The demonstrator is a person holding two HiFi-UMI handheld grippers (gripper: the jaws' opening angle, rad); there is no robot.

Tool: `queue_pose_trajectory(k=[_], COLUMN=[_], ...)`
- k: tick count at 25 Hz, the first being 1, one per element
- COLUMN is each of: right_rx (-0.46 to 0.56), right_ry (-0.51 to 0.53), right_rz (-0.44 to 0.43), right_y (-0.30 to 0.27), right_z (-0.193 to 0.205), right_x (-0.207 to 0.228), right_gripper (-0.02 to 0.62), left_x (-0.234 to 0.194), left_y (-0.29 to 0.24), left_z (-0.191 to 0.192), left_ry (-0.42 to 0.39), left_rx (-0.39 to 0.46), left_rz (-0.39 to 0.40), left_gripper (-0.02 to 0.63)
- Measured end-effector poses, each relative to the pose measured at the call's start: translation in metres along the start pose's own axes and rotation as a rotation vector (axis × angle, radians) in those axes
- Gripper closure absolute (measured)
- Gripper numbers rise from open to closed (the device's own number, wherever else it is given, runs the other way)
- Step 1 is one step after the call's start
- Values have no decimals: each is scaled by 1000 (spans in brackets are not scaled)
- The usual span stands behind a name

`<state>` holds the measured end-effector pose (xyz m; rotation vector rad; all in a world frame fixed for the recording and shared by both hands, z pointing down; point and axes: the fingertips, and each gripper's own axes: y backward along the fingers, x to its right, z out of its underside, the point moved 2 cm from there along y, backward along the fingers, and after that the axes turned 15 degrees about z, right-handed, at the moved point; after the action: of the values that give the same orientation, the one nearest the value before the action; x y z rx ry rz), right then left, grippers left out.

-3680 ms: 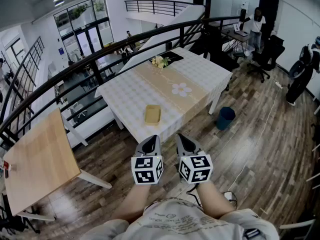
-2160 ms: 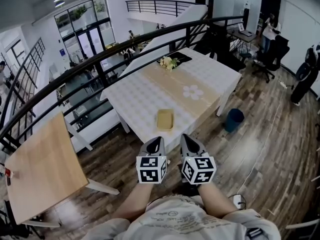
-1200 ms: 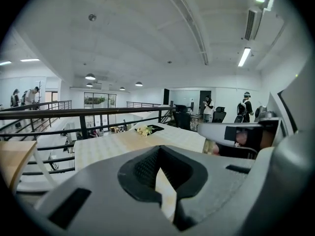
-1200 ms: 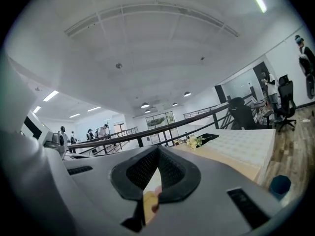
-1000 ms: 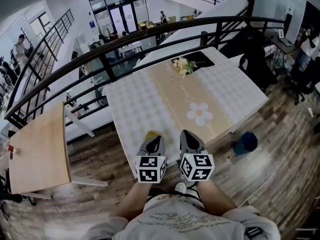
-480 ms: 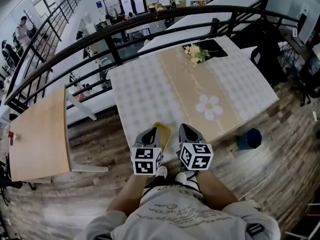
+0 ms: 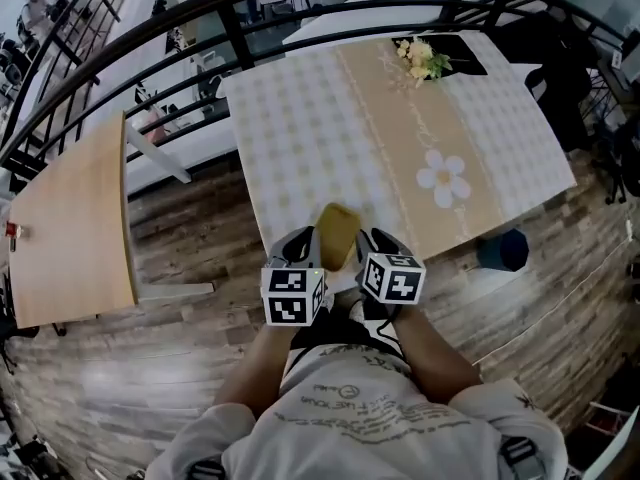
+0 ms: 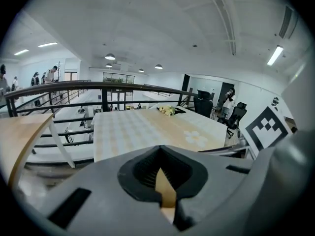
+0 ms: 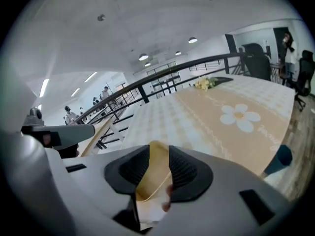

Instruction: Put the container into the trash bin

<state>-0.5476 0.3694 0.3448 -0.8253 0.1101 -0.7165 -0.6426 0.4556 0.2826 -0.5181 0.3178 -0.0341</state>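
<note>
Risk: a thin-rim bite by the right gripper (image 7: 374, 240) may slip, or a nudge from the left gripper (image 7: 303, 240) may skid the light container (image 7: 337, 234) off the table (image 7: 300, 118) edge.

Left gripper: fingers pressed together, just beside the container.

Container: shallow tan tray with rounded corners, apparently empty, at the table's near edge between both grippers.

Right gripper: jaws opening, tray rim in the gap, seemingly unpinched.

Floor, right of table: blue trash bin (image 7: 503, 249).
</note>
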Motion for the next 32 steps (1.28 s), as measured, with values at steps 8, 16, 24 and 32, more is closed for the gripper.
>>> queue_pose_trajectory(k=[8,16,24,32], right_rx=[-200,-289,-366,-326], right_ry=[-55,-113,-177,-214], right_rz=[71,92,94,123], right_y=[-36,-56,-75,-70], right_z=[56,79,88,77], right_x=[9,8,0,2], right_gripper=[485,485,543,584], left_x=[-20,-30,-37,-42], left_y=[-2,-6,-8,-8], left_z=[28,32,31,25], left_ry=[47,43,26,12], left_rx=[-53,-82,-103,-104], left_rz=[10,31,43,57], left_gripper=[601,601,601,601])
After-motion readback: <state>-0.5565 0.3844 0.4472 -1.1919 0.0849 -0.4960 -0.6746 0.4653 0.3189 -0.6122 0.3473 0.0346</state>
